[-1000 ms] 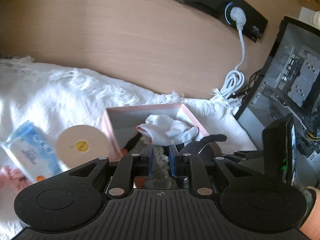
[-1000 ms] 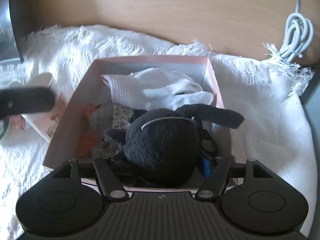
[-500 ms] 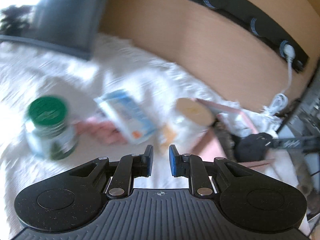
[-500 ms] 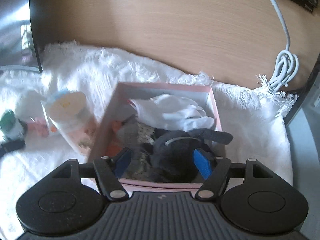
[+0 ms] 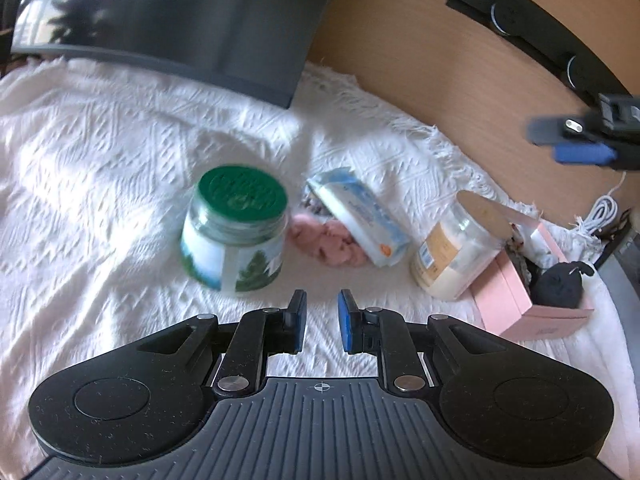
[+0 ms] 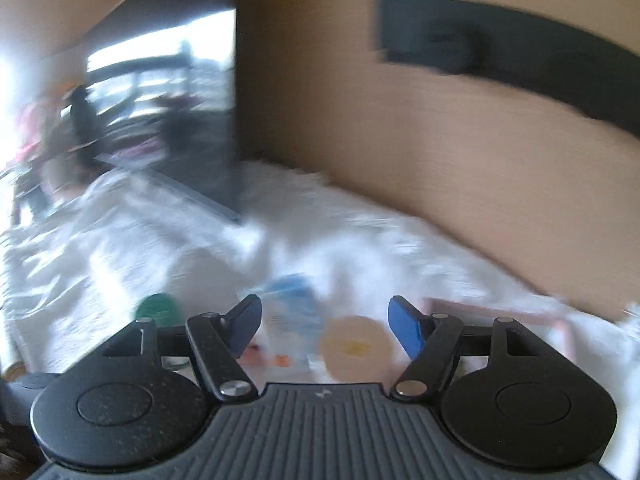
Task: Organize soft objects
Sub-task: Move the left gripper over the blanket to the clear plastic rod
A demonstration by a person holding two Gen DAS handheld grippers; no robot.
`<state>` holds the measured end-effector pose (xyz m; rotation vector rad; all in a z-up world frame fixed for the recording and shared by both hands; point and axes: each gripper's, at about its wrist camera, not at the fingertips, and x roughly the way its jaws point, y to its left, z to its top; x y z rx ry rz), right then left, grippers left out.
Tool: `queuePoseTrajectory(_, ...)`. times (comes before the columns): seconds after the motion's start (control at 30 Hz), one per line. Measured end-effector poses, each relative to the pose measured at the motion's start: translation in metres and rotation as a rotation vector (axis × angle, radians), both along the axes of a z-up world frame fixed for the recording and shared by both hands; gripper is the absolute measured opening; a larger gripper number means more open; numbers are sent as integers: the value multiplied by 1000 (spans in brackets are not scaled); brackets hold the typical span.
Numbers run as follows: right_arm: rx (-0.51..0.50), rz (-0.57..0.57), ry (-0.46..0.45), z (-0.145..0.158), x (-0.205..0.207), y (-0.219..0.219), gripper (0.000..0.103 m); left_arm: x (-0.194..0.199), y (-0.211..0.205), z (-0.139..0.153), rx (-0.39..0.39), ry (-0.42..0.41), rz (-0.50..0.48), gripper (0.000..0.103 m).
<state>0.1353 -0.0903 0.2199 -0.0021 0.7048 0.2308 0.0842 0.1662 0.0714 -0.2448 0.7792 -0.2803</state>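
A dark plush toy (image 5: pixel 558 286) is seen tucked in the pink box (image 5: pixel 516 308) beside the cream jar (image 5: pixel 460 256), pink fluffy fabric (image 5: pixel 328 242) left under a tissue pack (image 5: pixel 356 216), left gripper (image 5: pixel 322 322) narrowly parted and empty, right gripper (image 6: pixel 326 326) spread wide.

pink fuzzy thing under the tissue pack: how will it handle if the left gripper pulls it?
The pink fuzzy item looks soft and bunched, so probably floppy and light. The tissue pack rests on it, so pulling would likely drag or tip the pack. Its fuzzy surface probably grips the fingers.
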Motion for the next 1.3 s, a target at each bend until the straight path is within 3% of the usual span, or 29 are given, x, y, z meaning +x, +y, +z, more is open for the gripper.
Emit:
queuePoseTrajectory(0.1,-38,102,31,-22,20,34,67,-8,10,-8,-25,21,6,19)
queuePoseTrajectory(0.17,-118,173,24,-45,24,58,47,-15,19,-12,-44,28,4,19)
queuePoseTrajectory(0.27,-261,255,-24,-86,16,93,35,-25,31,-15,-59,32,9,19)
queuePoseTrajectory(0.37,-380,333,-36,-125,17,120,29,-33,41,-19,-67,45,22,19)
queuePoseTrajectory(0.47,-438,354,-24,-151,27,138,29,-36,49,-23,-65,65,33,19)
queuePoseTrajectory(0.67,-494,403,-169,-154,21,153,29,-39,58,-24,-63,81,57,19)
queuePoseTrajectory(0.83,-640,510,-293,-167,15,169,28,-42,61,-24,-50,89,67,19)
queuePoseTrajectory(0.9,-688,544,-316,-174,16,176,9,-41,64,-26,-50,96,72,19)
queuePoseTrajectory(0.93,-704,552,-313,-176,17,178,8,-41,65,-26,-48,100,75,19)
queuePoseTrajectory(1.07,-613,477,-279,-160,9,163,7,-38,66,-28,-65,103,83,19)
queuePoseTrajectory(1.2,-307,395,-136,-122,-20,127,7,-30,57,-26,-78,96,66,19)
queuePoseTrajectory(1.3,-116,368,-27,-113,-47,102,7,-23,43,-21,-75,82,31,19)
